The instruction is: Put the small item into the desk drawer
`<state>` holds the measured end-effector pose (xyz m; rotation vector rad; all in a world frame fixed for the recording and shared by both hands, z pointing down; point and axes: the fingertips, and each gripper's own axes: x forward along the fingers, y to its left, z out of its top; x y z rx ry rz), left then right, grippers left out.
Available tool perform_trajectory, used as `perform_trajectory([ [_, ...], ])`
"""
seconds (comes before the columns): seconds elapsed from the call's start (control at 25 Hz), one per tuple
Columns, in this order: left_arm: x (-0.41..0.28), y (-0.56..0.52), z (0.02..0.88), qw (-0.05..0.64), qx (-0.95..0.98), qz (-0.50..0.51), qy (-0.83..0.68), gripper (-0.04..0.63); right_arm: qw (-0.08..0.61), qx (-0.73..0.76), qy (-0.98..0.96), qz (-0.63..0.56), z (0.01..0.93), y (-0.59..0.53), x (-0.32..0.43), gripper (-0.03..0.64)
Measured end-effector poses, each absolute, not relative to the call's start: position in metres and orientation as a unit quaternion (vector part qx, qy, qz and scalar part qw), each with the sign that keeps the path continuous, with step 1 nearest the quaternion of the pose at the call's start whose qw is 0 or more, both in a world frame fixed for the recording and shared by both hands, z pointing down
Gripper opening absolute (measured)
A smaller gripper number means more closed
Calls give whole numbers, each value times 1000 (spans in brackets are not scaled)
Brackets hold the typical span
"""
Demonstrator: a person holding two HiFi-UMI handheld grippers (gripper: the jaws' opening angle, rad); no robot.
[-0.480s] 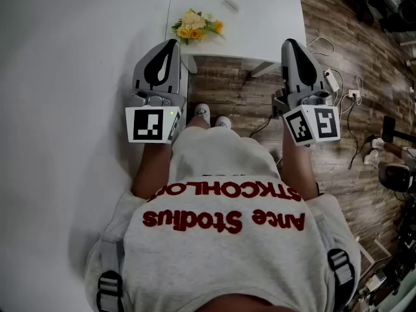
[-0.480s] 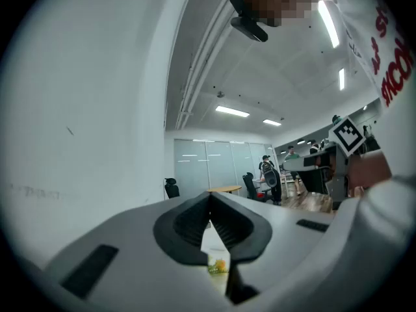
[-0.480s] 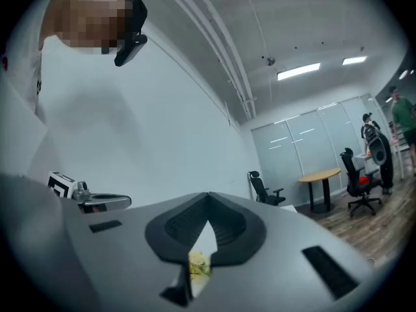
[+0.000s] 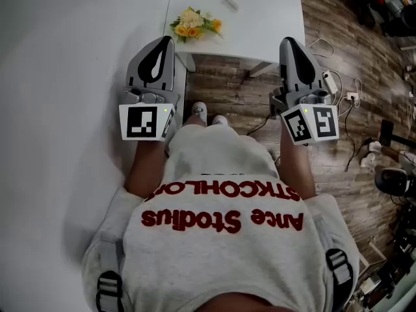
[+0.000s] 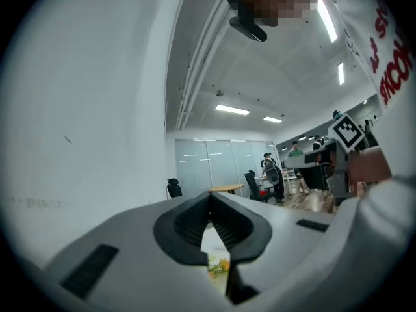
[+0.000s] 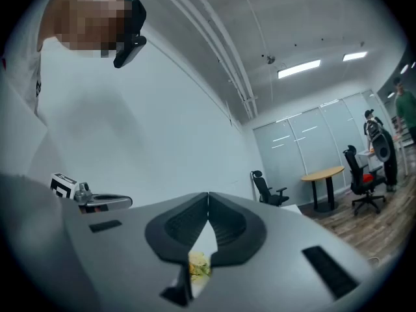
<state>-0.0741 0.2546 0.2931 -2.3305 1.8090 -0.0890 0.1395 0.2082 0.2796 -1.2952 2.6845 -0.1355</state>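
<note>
In the head view a white desk [image 4: 260, 25] stands ahead of me. A small pale oblong item [image 4: 230, 4] lies on its top, and a bunch of yellow and white flowers [image 4: 194, 23] lies near its front left corner. No drawer shows. My left gripper [image 4: 169, 40] points at the desk's left corner, just below the flowers, with its jaws shut and empty. My right gripper [image 4: 288, 41] is held over the desk's front right edge, also shut and empty. In the left gripper view, the flowers [image 5: 220, 266] show below the closed jaws. The right gripper view shows them [image 6: 198, 263] the same way.
A power strip and cables [image 4: 333, 80] lie on the wooden floor at the right. The person's shoes [image 4: 208, 114] stand before the desk. A plain white surface [image 4: 65, 77] fills the left. Far off, the right gripper view shows office chairs [image 6: 363, 174] and a round table [image 6: 323, 174].
Both grippers have drifted slightly up towards the desk, the left one also a little to the left. Both stay shut.
</note>
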Motion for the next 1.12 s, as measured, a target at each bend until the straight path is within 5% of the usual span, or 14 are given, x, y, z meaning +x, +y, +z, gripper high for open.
perform_trajectory([
  [1.12,-76,125,271,86,-781,-7,618,8,67,-423,902,-60,266,88,136,6],
])
